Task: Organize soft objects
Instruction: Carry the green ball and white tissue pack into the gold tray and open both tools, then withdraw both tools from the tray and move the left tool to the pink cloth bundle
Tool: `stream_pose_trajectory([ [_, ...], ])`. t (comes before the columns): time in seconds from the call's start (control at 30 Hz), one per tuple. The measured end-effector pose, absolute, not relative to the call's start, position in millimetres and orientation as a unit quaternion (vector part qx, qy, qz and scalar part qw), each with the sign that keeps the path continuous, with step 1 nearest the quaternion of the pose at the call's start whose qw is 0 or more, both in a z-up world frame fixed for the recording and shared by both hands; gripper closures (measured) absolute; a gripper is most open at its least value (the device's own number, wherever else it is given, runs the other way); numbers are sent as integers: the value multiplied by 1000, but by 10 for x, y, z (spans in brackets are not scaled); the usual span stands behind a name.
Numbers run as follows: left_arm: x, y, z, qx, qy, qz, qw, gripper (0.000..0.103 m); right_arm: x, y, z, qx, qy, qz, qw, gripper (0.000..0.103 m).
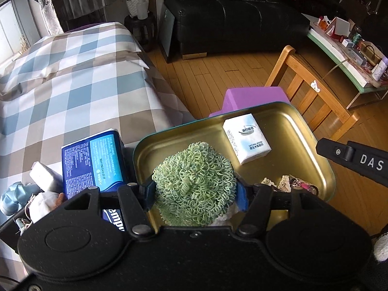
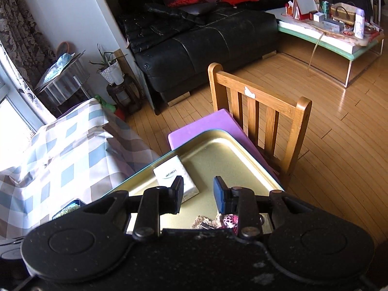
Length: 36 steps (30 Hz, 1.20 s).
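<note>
Right now the green loopy scrubber (image 1: 195,184) sits clamped between the blue pads of the left gripper (image 1: 196,194), held over the near end of the gold metal tray (image 1: 303,131). To do this step well, I judge it should be lowered until its underside meets the tray floor before the jaws part, and set clear of the white tissue pack (image 1: 246,141) lying flat toward the far side, and of the lacy and leopard-print scraps (image 1: 293,183) in the near right corner. It is a springy ball of curled plastic loops, so it will likely spring back and may roll once freed; a gentle release suits it.

The tray is shallow, glossy, with rounded corners and a teal rim, resting on a purple foam block (image 1: 252,97) beside a wooden chair (image 2: 262,111). The right gripper (image 2: 198,194) hangs over the tray with nothing between its jaws, a gap showing between them. A blue tissue packet (image 1: 94,162) lies on the checked cloth (image 1: 72,77).
</note>
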<state>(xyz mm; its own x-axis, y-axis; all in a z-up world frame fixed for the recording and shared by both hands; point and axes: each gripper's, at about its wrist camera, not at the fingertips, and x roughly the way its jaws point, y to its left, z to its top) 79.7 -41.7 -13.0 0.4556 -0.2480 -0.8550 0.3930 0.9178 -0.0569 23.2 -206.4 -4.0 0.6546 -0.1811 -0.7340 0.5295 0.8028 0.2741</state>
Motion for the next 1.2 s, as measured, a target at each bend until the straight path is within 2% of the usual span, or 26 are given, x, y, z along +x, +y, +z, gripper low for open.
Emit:
stream_pose_trajectory([
  [0.23, 850, -383, -131, 71, 482, -175, 856, 38, 240, -2024, -52, 237, 370, -196, 877, 73],
  [0.63, 787, -311, -152, 72, 489, -169, 853, 37, 251, -2027, -74, 235, 378, -193, 874, 67],
  [0.7, 768, -286, -156, 70, 492, -167, 851, 37, 257, -2027, -75, 236, 379, -194, 874, 61],
  [0.83, 708, -234, -149, 68, 495, -168, 850, 37, 266, -2021, -96, 234, 383, -195, 872, 57],
  [1.2, 565, 107, -40, 68, 489, -155, 856, 37, 307, -1936, -146, 213, 399, -190, 871, 36],
])
